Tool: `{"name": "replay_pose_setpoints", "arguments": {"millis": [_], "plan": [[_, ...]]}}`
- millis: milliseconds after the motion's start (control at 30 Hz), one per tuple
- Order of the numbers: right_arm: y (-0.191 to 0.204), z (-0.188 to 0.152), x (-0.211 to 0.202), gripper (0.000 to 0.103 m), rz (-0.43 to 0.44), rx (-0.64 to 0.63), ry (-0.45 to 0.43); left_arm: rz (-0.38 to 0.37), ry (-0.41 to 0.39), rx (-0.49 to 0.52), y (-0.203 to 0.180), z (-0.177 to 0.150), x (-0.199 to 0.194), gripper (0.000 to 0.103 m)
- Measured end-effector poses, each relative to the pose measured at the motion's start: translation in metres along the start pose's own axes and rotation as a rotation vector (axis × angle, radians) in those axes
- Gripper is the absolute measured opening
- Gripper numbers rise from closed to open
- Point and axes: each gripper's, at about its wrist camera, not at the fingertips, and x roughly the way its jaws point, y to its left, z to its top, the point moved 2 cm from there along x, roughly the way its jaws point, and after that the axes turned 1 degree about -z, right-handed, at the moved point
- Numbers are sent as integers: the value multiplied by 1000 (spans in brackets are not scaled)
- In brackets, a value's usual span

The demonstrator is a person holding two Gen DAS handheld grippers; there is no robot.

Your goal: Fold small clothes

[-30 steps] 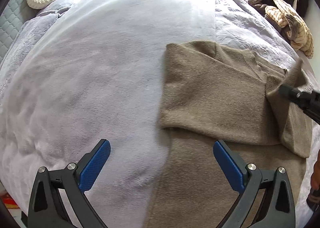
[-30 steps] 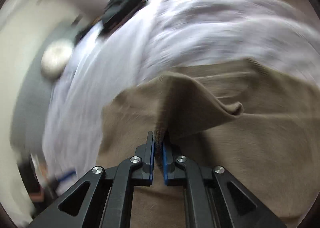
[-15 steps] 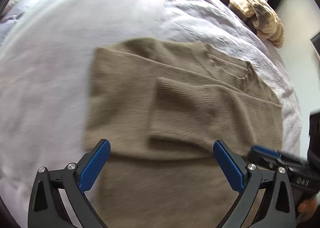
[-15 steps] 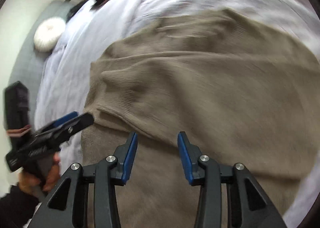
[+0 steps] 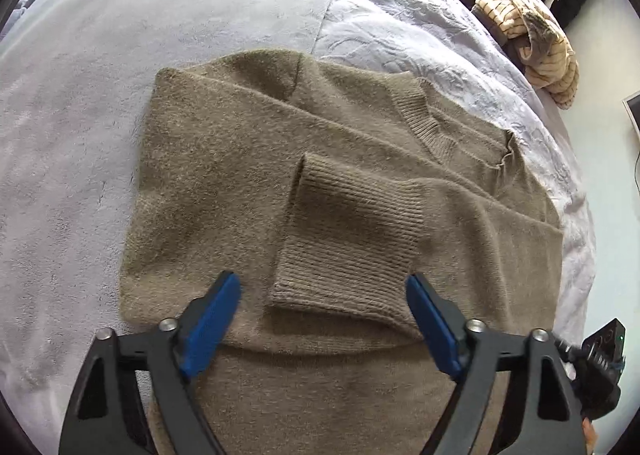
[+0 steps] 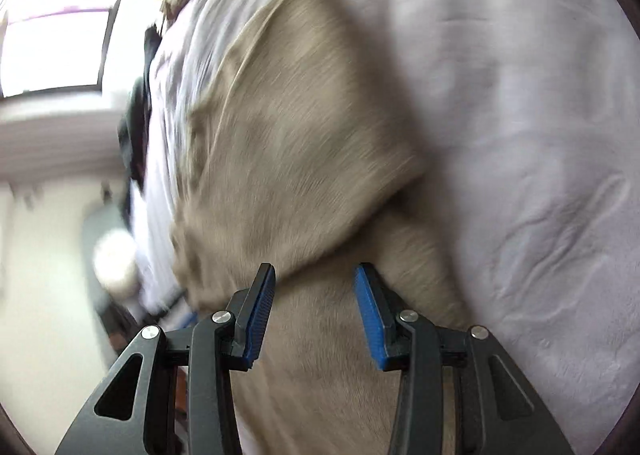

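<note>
A tan knitted sweater (image 5: pixel 248 175) lies flat on the bed, both sleeves folded across its body. The ribbed cuff (image 5: pixel 352 239) of one sleeve lies on top in the middle. My left gripper (image 5: pixel 320 319) is open and empty, hovering just above the cuff's near edge. My right gripper (image 6: pixel 314 311) is open and empty over the sweater (image 6: pixel 304 159) near its side edge; this view is blurred by motion. The right gripper's body (image 5: pixel 600 367) shows at the lower right of the left wrist view.
The bed has a pale fleece blanket (image 5: pixel 120 55) and a lilac quilt (image 5: pixel 420 27). A heap of striped and dark clothes (image 5: pixel 528 23) lies at the far right edge. A bright window (image 6: pixel 52 51) and a round white cushion (image 6: pixel 116 263) show in the right wrist view.
My right gripper let go of the sleeve it held, laid it across the sweater, then swung away to the side. My left gripper moved right over the sweater and narrowed its opening somewhat.
</note>
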Motion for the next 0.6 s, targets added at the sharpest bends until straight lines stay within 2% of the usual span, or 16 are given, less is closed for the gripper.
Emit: {"name": "replay_pose_setpoints", "arguments": {"millis": [33,67,133,167,200,233,267,367,433,467,500,533,600], "plan": [[-4,3,0,45,23,31,-16,3,-3,-1,1,0,0,60],[-8,5,-1,45,41,58,-32,5,-2,-2,2,1,0,40],[-12,11,-3,45,67,92,-52,-17,-14,-16,5,4,-4,14],[-13,15,-3,42,71,97,-60,-41,-20,-32,7,5,-7,13],[-11,17,-3,14,67,94,-64,-58,-36,-44,8,6,-12,13],[-9,18,-2,6,52,84,-62,-71,-56,-45,7,7,-18,13],[-3,21,-4,6,21,61,-61,-78,-76,-41,6,6,-25,13],[15,27,-25,6,2,-68,-87,-73,-109,-16,5,1,-37,13],[22,30,-34,6,-25,-129,-98,-39,-95,6,9,-4,-32,12],[21,32,-35,6,-55,-156,-94,-2,-77,14,13,-7,-24,6],[18,34,-35,6,-90,-167,-90,25,-65,19,14,-8,-17,6],[12,36,-32,6,-124,-169,-77,62,-48,18,22,-12,-8,6],[-5,36,-23,6,-133,-141,-4,51,-47,-4,30,-15,-5,6]]}}
